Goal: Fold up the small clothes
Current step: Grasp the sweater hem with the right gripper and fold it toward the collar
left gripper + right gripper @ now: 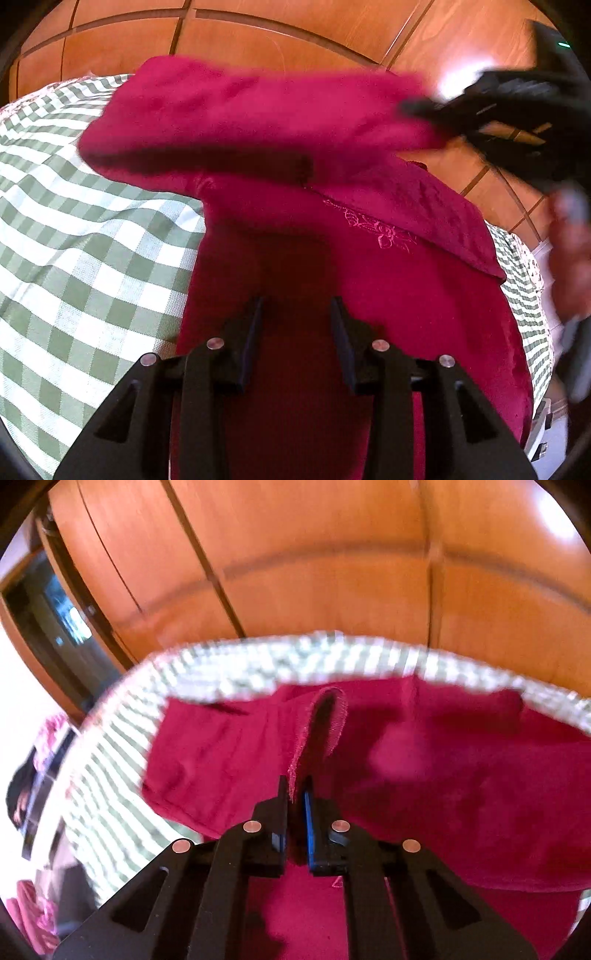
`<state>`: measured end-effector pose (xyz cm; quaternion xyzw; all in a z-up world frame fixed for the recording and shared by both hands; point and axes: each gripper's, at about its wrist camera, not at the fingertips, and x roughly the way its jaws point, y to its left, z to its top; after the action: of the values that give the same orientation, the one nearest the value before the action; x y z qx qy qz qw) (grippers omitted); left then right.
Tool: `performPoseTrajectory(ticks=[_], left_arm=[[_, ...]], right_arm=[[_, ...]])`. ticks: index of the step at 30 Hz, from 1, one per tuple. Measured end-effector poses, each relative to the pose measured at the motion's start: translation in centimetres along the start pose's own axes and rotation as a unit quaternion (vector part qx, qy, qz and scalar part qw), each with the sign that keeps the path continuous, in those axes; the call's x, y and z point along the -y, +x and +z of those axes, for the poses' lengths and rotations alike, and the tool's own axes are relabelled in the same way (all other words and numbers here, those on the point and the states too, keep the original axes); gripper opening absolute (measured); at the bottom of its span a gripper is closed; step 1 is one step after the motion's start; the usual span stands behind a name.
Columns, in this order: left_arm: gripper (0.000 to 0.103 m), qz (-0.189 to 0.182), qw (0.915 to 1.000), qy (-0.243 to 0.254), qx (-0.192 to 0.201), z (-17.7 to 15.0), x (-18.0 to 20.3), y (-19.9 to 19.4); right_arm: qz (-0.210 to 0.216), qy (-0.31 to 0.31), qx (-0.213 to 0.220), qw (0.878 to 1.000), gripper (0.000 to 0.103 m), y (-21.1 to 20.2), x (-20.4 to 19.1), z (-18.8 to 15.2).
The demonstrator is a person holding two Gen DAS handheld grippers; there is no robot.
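Mid-fold now: the right gripper [295,794] pinches the hemmed edge of the red garment [388,295], lifting it over the checked cloth [74,258], while the left gripper [297,310] hovers narrowly parted, apparently gripping nothing, so folding's barely begun.

A deep crimson garment [424,295] with pale embroidered flowers lies spread on the green-checked worktop [74,258]; one part is lifted and folded across above the rest, its stitched hem raised.
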<state>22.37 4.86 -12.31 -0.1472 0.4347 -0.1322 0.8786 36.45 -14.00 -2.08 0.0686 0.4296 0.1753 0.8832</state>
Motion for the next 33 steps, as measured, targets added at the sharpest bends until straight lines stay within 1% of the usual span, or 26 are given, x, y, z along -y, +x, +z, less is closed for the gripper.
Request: performPoseTrajectory(ticks=[2, 4, 6, 8, 9, 11, 13, 16, 19, 21, 23, 28, 31, 32, 33], left_arm=[[0.037, 0.004, 1.0000, 0.004, 0.001, -0.2, 0.0, 0.0], [0.037, 0.006, 1.0000, 0.006, 0.002, -0.6, -0.1, -0.4], [0.037, 0.008, 0.9999, 0.008, 0.001, -0.7, 0.0, -0.4], [0.037, 0.011, 0.9999, 0.009, 0.001, -0.7, 0.0, -0.5], [0.037, 0.012, 0.9999, 0.010, 0.001, -0.8, 0.1, -0.5], [0.037, 0.016, 0.9998, 0.013, -0.001, -0.6, 0.3, -0.4], [0.037, 0.017, 0.9998, 0.013, -0.003, -0.5, 0.6, -0.2], [0.037, 0.023, 0.9996, 0.015, -0.010, -0.2, 0.9, -0.1], [0.037, 0.027, 0.9993, 0.013, -0.022, 0.2, 1.2, -0.4], [0.036, 0.018, 0.9995, -0.003, -0.027, 0.7, 1.0, -1.1], [0.036, -0.005, 0.9995, -0.022, -0.021, 1.7, 0.7, -1.8], [0.036, -0.029, 0.9992, -0.022, 0.015, 5.1, 1.4, -3.0], [0.036, -0.022, 0.9994, -0.013, 0.022, 7.0, 2.1, -2.0], [0.039, -0.020, 0.9997, -0.006, 0.016, 7.1, 2.2, -1.4], [0.039, -0.009, 0.9999, 0.003, -0.008, 7.3, 2.4, 0.0]], right_arm=[[0.003, 0.012, 0.045, 0.999, 0.007, -4.1, 1.0, 1.2], [-0.003, 0.022, 0.082, 0.996, 0.007, -7.4, 2.2, 2.0], [-0.025, 0.034, 0.114, 0.993, 0.007, -10.1, 4.2, 2.4], [-0.046, 0.055, 0.125, 0.990, 0.007, -11.6, 6.6, 2.1], [-0.056, 0.066, 0.125, 0.988, 0.007, -12.0, 7.8, 1.9], [-0.089, 0.100, 0.115, 0.984, 0.007, -12.1, 11.4, 0.6], [-0.110, 0.133, 0.092, 0.981, 0.007, -11.3, 14.5, -1.1], [-0.139, 0.167, 0.060, 0.974, 0.007, -9.7, 17.8, -3.7], [-0.150, 0.200, 0.038, 0.967, 0.007, -7.3, 20.0, -5.8], [-0.150, 0.215, 0.028, 0.965, 0.007, -6.3, 20.8, -6.8], [-0.148, 0.220, 0.029, 0.964, 0.007, -5.8, 20.9, -7.5], [-0.136, 0.212, 0.034, 0.967, 0.006, -6.0, 21.5, -7.3], [-0.129, 0.206, 0.041, 0.969, 0.007, -6.4, 21.6, -7.0], [-0.131, 0.206, 0.040, 0.969, 0.007, -6.4, 21.8, -7.0], [-0.135, 0.206, 0.035, 0.969, 0.007, -6.2, 21.9, -7.1]])
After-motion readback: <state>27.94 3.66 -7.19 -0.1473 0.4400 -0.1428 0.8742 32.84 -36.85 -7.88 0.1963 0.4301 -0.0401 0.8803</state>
